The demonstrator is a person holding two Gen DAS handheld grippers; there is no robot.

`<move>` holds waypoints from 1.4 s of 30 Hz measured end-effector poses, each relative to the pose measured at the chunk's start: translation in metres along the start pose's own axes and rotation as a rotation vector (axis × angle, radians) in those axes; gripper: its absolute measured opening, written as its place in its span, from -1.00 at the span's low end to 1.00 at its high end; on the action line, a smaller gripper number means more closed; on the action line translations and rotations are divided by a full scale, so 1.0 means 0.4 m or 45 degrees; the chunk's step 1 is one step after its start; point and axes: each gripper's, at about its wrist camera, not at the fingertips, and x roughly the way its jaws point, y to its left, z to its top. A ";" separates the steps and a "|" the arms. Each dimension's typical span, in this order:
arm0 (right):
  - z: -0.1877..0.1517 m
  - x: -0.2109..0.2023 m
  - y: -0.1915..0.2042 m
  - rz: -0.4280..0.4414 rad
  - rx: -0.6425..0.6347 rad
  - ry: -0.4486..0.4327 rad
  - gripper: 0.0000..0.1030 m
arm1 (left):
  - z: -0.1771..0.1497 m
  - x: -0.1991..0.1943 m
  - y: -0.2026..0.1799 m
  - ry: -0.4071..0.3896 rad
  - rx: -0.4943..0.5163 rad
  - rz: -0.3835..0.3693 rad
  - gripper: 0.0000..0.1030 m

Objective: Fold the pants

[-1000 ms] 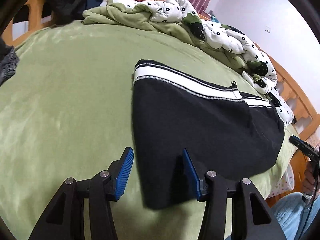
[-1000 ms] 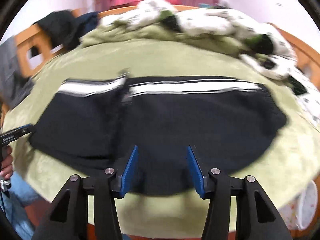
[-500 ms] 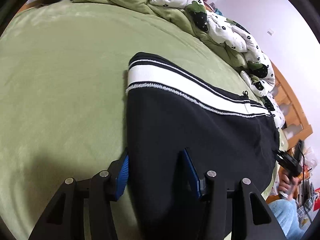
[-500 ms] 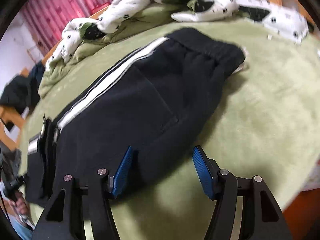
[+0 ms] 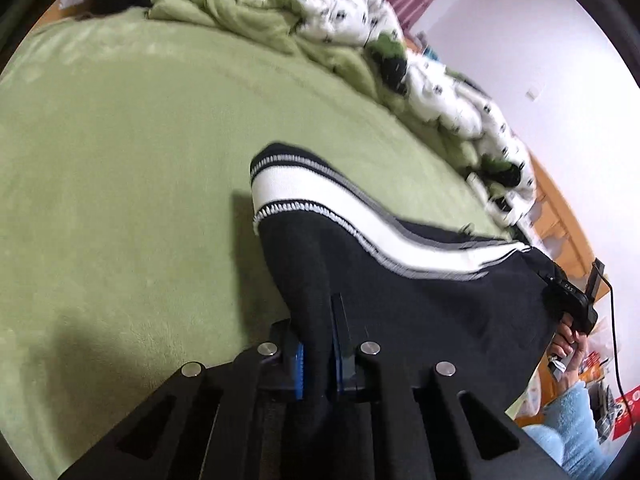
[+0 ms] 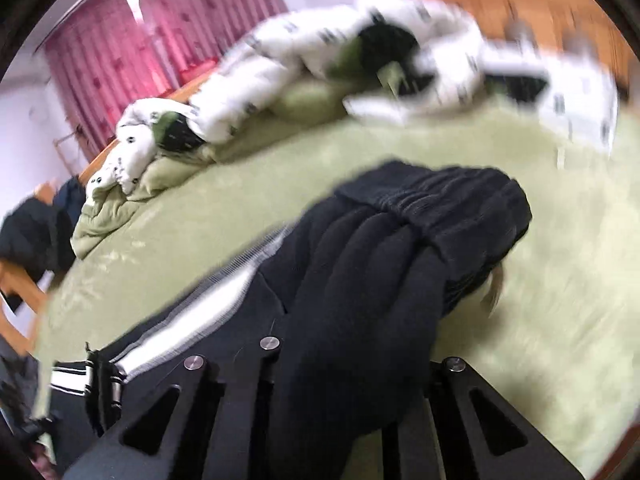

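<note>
Black pants (image 5: pixel 420 300) with a white side stripe (image 5: pixel 360 216) lie folded on the green bed cover. My left gripper (image 5: pixel 318 356) is shut on the near edge of the pants at the leg end, and the cloth rises between its blue pads. In the right wrist view the pants (image 6: pixel 360 280) bunch up at the elastic waistband (image 6: pixel 440 204). My right gripper (image 6: pixel 352 360) is shut on the pants near the waist; black cloth hides its fingertips.
The green bed cover (image 5: pixel 120 160) spreads to the left. A crumpled white and green quilt (image 5: pixel 360 40) lies along the far edge. The wooden bed frame (image 5: pixel 560 216) runs on the right. Dark clothes (image 6: pixel 36 236) hang at the bed's corner.
Both grippers were open just above the near edge of the pants; both have closed on the cloth and pulled it up, so the edge now bunches and lifts.
</note>
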 end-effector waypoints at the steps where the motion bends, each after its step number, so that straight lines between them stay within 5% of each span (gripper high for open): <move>1: 0.016 -0.030 0.040 -0.001 -0.033 -0.036 -0.77 | 0.003 -0.014 -0.003 -0.021 0.001 -0.009 -0.81; 6: 0.087 -0.167 0.221 0.042 -0.180 -0.170 -0.78 | 0.033 -0.095 0.012 -0.084 -0.020 -0.068 -0.81; 14: 0.049 -0.258 0.465 0.330 -0.240 -0.220 -0.78 | 0.089 -0.310 0.187 -0.178 0.010 0.160 -0.80; 18: -0.081 -0.124 0.490 0.333 -0.253 -0.018 -0.76 | 0.053 -0.297 0.290 -0.072 -0.001 0.350 -0.74; 23: -0.216 0.081 0.398 0.068 -0.245 0.355 -0.71 | -0.014 -0.251 0.364 0.012 -0.049 0.494 -0.31; 26: -0.250 0.114 0.300 0.180 -0.103 0.496 -0.69 | -0.032 -0.276 0.340 -0.015 -0.025 0.518 -0.31; 33: -0.272 -0.010 0.321 0.071 -0.312 0.444 -0.55 | -0.091 -0.332 0.244 -0.098 0.089 0.490 -0.13; 39: -0.269 -0.136 0.400 -0.053 -0.549 0.320 -0.50 | -0.201 -0.273 0.221 -0.040 0.123 0.546 -0.12; 42: -0.264 -0.205 0.489 0.017 -0.655 0.218 -0.44 | -0.218 -0.291 0.197 -0.076 0.142 0.564 -0.05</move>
